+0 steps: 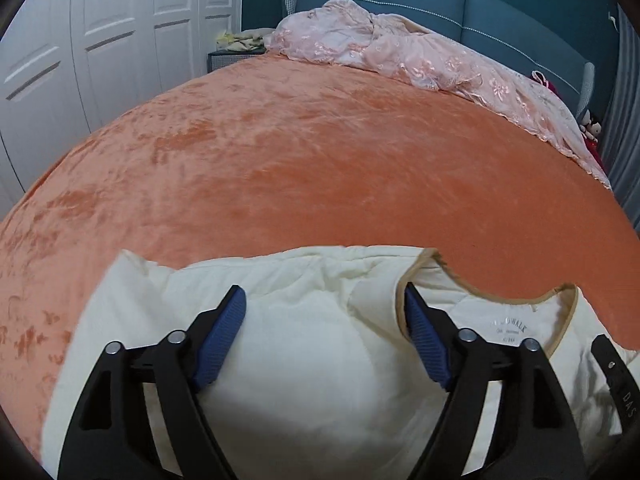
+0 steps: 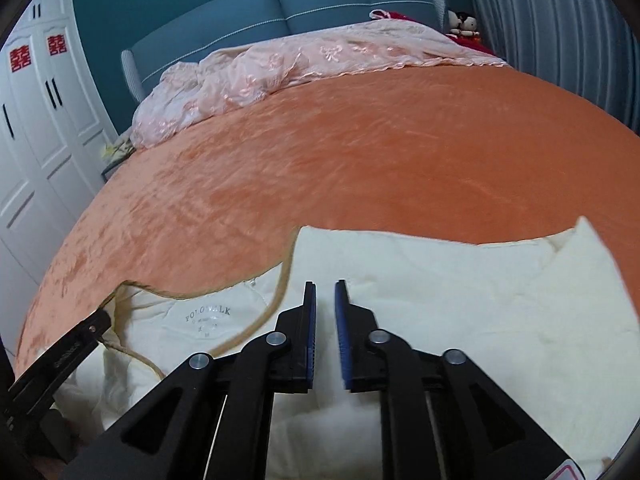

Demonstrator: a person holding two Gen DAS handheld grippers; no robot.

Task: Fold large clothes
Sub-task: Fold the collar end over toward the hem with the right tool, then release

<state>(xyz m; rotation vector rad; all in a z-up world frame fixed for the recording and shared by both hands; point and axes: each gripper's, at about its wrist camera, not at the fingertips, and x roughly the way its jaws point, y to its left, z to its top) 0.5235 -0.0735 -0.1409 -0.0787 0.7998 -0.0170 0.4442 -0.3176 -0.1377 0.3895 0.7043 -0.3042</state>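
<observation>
Cream padded cloth fills the near ground: the garment [image 1: 320, 340] lies on the bed's near edge, its tan-trimmed neckline [image 1: 492, 304] with the printed label turned up. The left gripper [image 1: 324, 336] hangs over it with fingers spread wide and nothing between the pads. The right gripper [image 2: 325, 332] shows only a narrow gap between its fingers, and no cloth is pinched there either. With both grips empty, the thick layers could spring back or slide off the bed's near edge, since the padding looks puffy and the fold sits loose. A new grasp might catch just the top layer and drag the fold askew. Beyond, the orange bedspread [image 1: 300, 168] lies bare, so nothing blocks a forward fold. Farther off lies a crumpled pink embroidered coverlet [image 1: 400, 52] against the blue headboard [image 1: 520, 4], white wardrobe doors [image 1: 100, 40] to the left.
</observation>
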